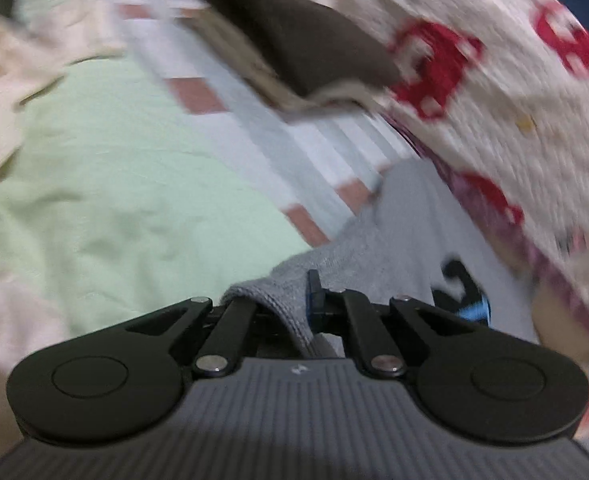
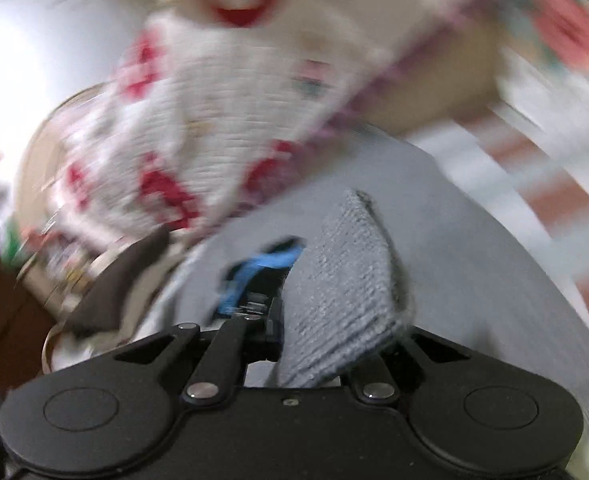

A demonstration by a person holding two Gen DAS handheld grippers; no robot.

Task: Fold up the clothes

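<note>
Left tongs (image 1: 290, 300): clamped on a ribbed edge of the grey garment (image 1: 406, 216), cloth bunched between the fingers.
Right tongs (image 2: 326, 320): clamped on another ribbed grey edge (image 2: 346, 280), which drapes over the right finger.
Garment: stretched between both tongs, above the bed; a blue-and-black print (image 2: 262, 268) shows on it.
Bed: green sheet (image 1: 106, 184), striped cloth (image 1: 262, 128).
Behind: white blanket with red figures (image 1: 486, 92), blurred.

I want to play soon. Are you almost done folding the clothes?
Not yet. Both tongs, left and right, are pinching the grey knit garment, mid-fold. A crumpled cream garment still waits on the green sheet. No finished pile is visible.
</note>
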